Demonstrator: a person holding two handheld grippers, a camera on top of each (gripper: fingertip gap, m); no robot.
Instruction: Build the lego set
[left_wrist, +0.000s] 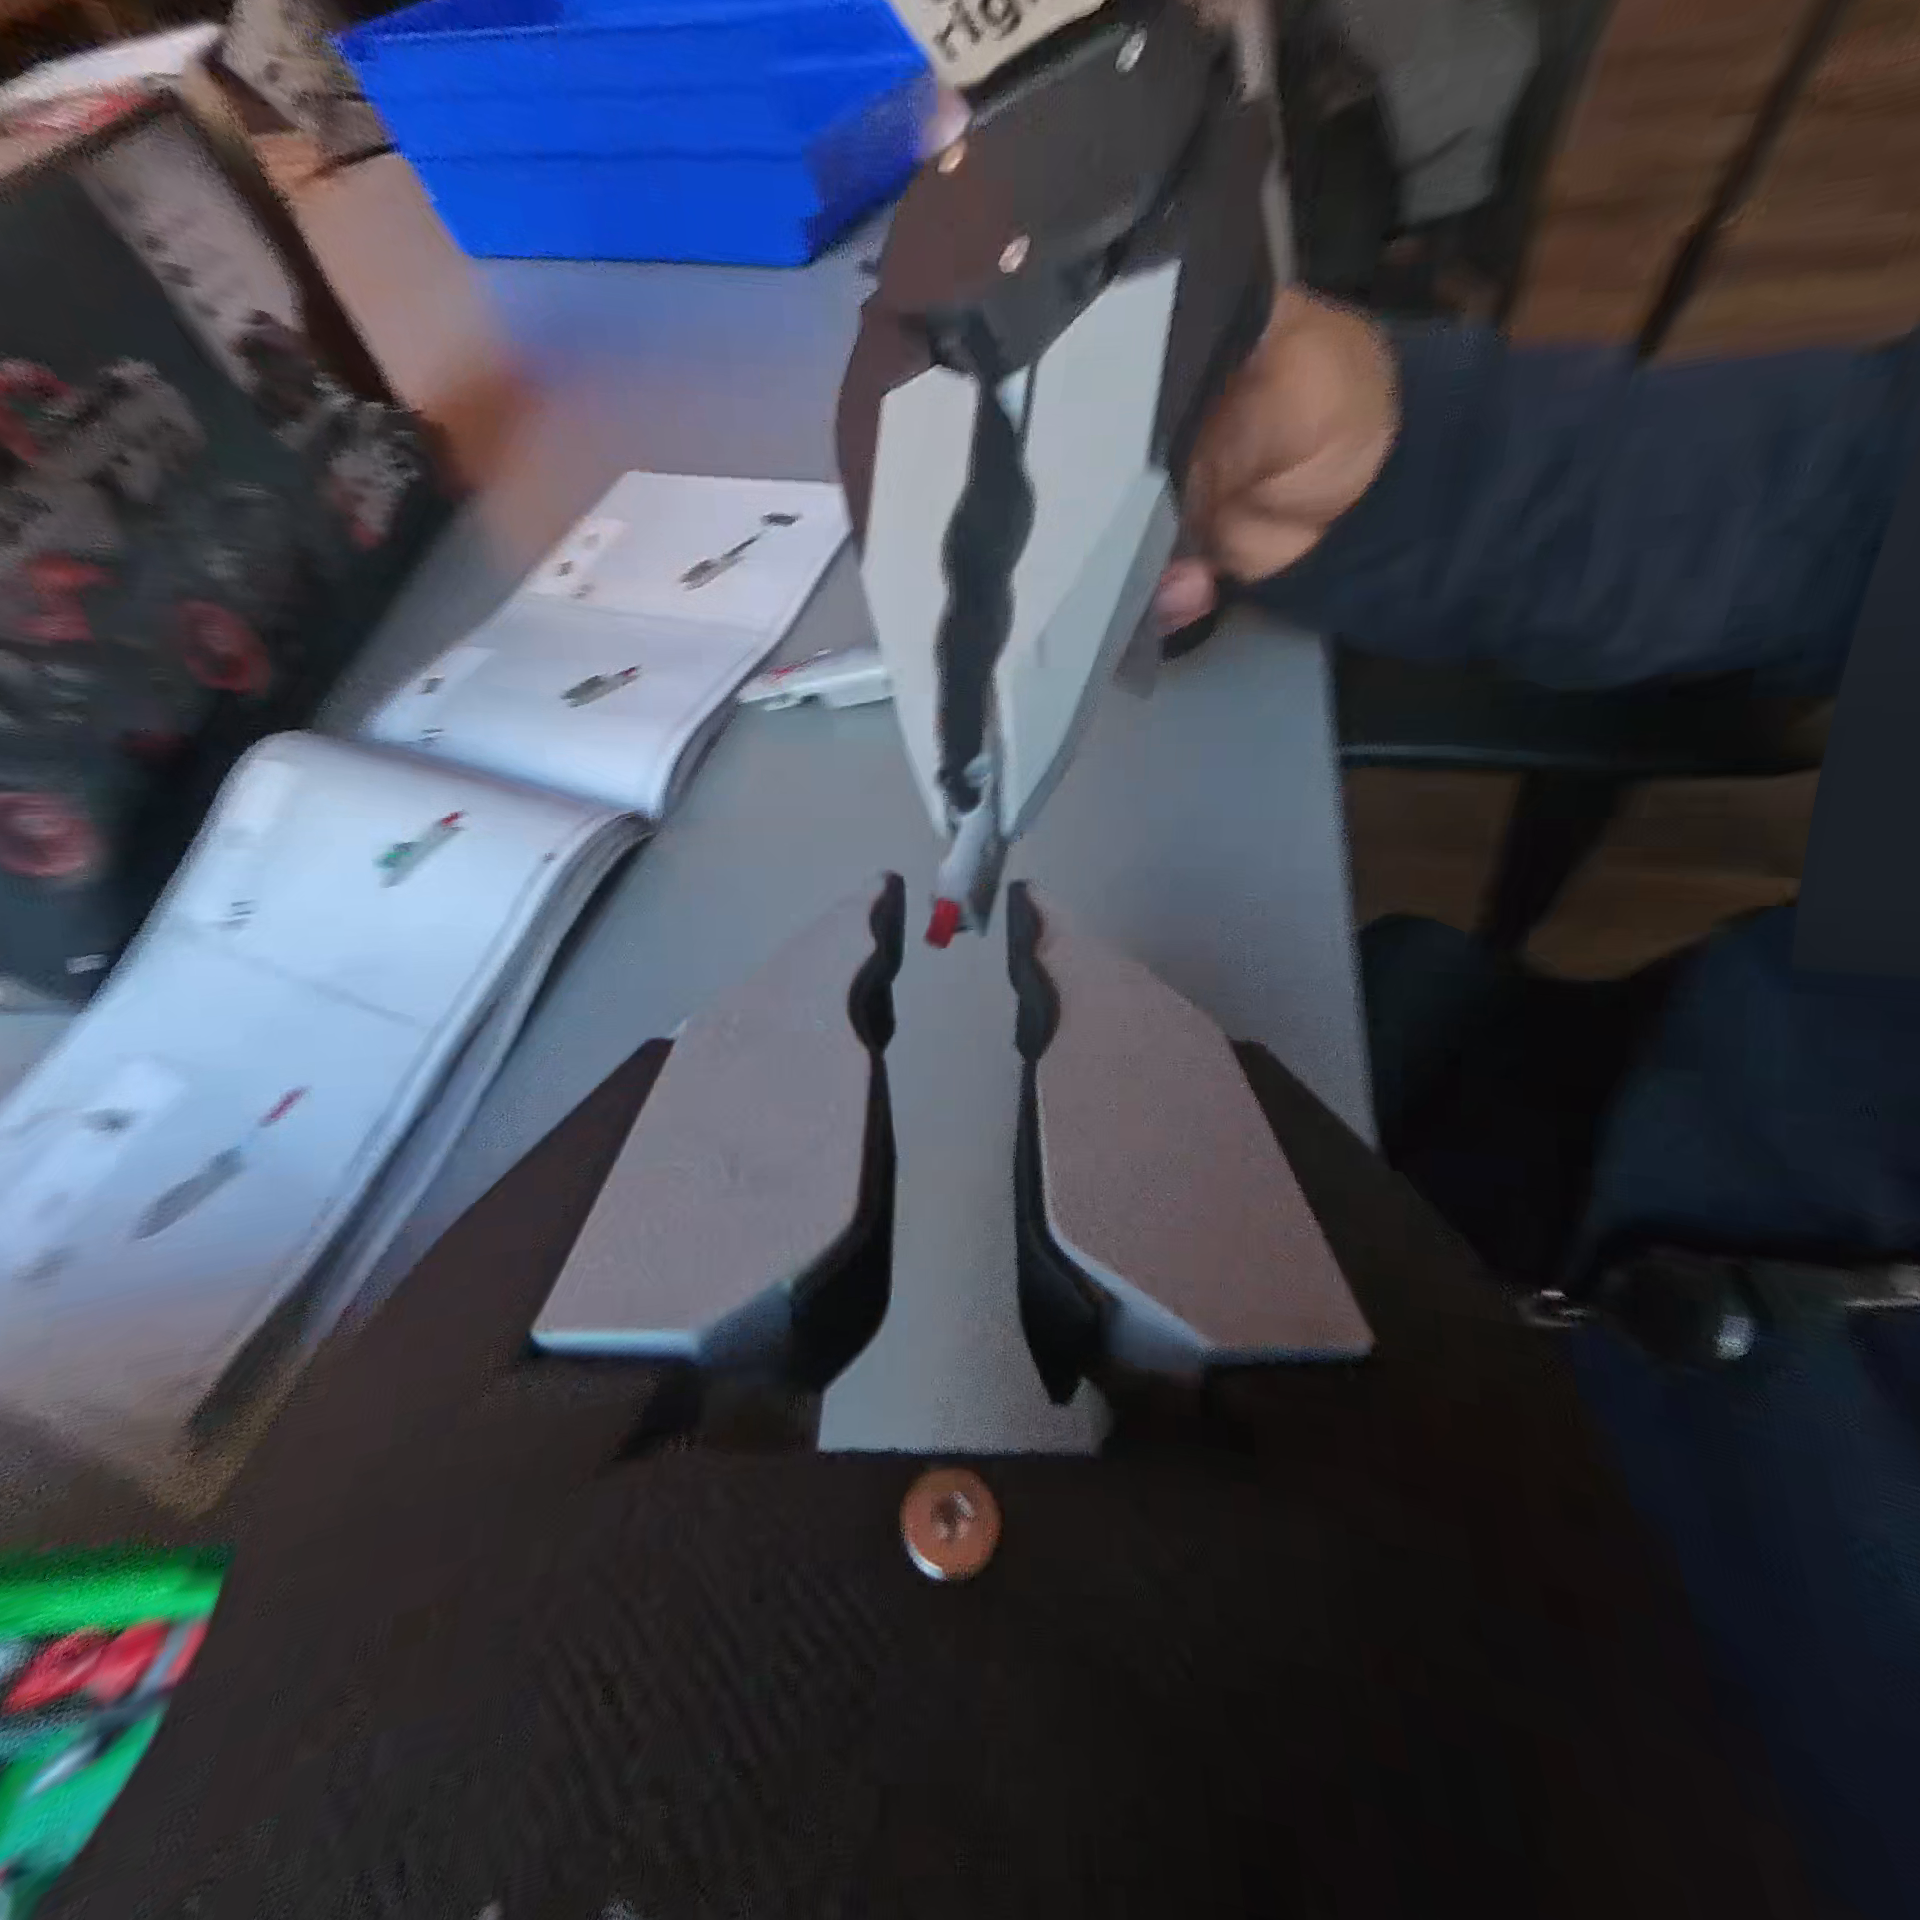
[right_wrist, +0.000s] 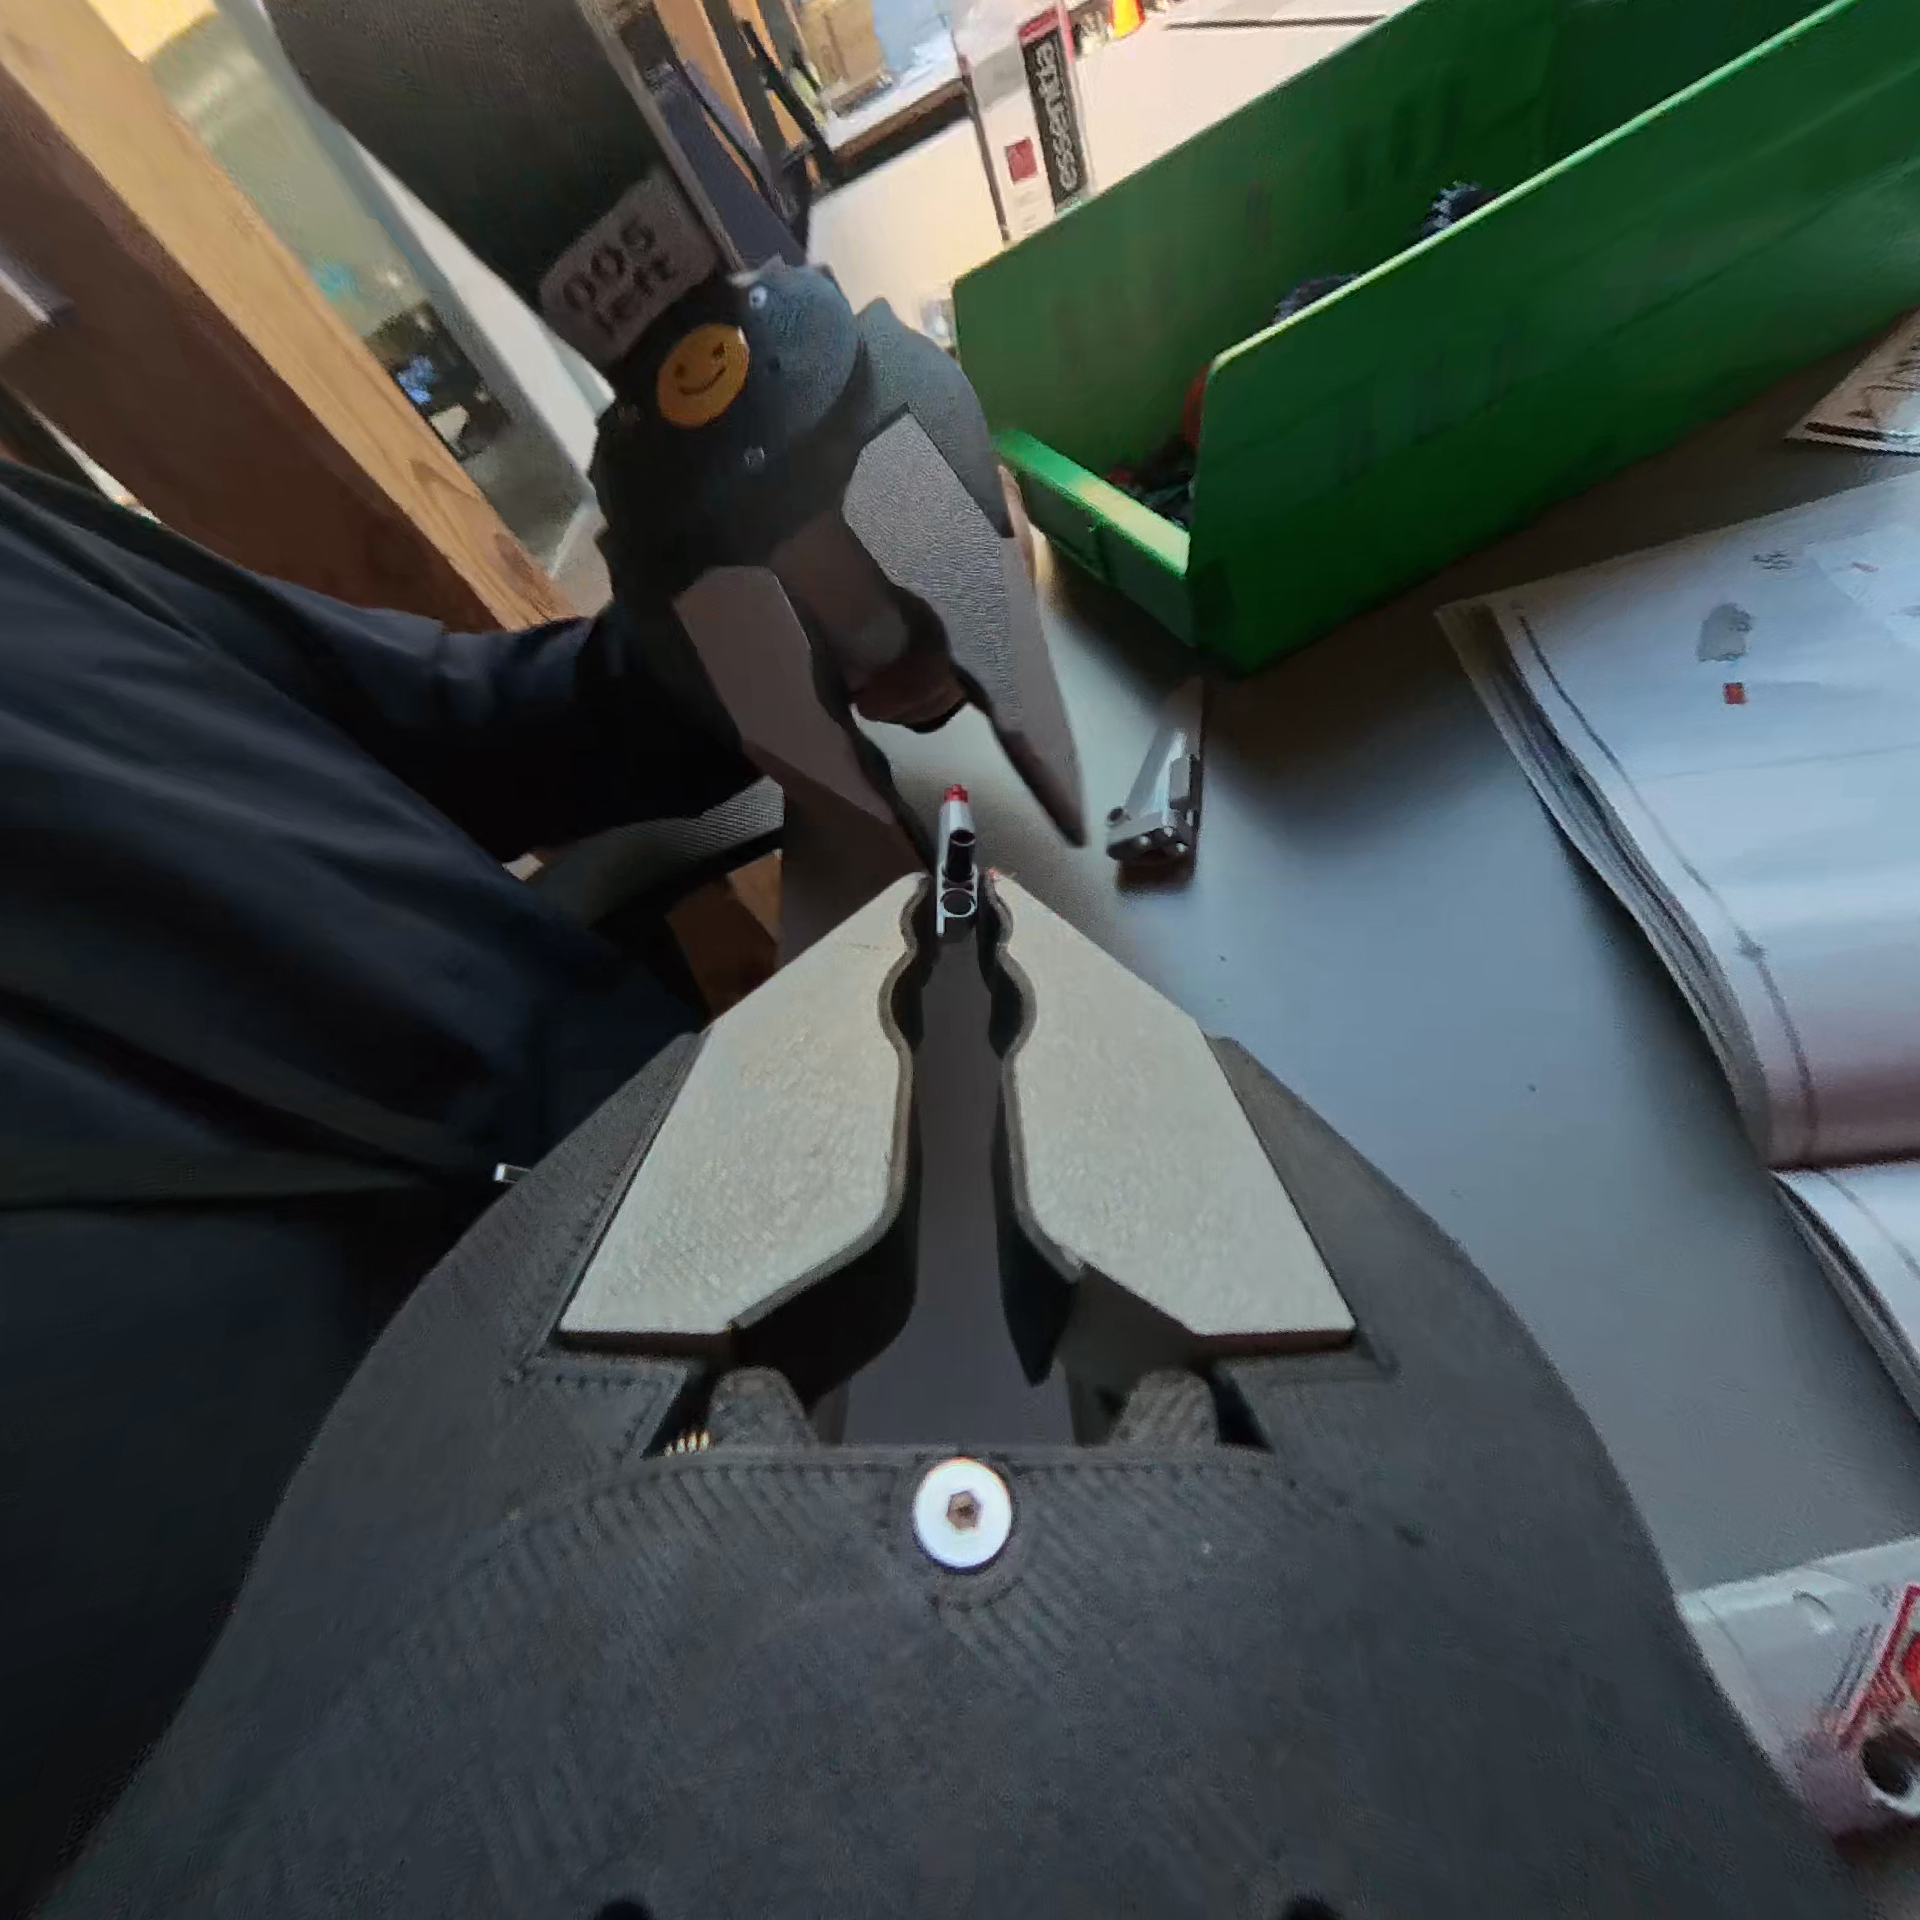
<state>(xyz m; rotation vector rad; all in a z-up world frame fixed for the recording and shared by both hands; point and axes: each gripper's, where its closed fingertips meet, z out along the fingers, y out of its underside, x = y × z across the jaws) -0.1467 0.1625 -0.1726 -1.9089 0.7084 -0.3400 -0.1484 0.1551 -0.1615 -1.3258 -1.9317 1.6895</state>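
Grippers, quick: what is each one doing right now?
Left gripper: open, holding nothing.
Right gripper: shut on a small grey Lego piece with a red tip.

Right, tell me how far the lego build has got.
Early stage. Done: only one small grey assembly lies finished on the table. In hand: the right gripper is shut on a grey piece with a red pin; the open left gripper faces its red tip. Left: most of it, since the green bin holds loose parts and the instruction booklet lies open.
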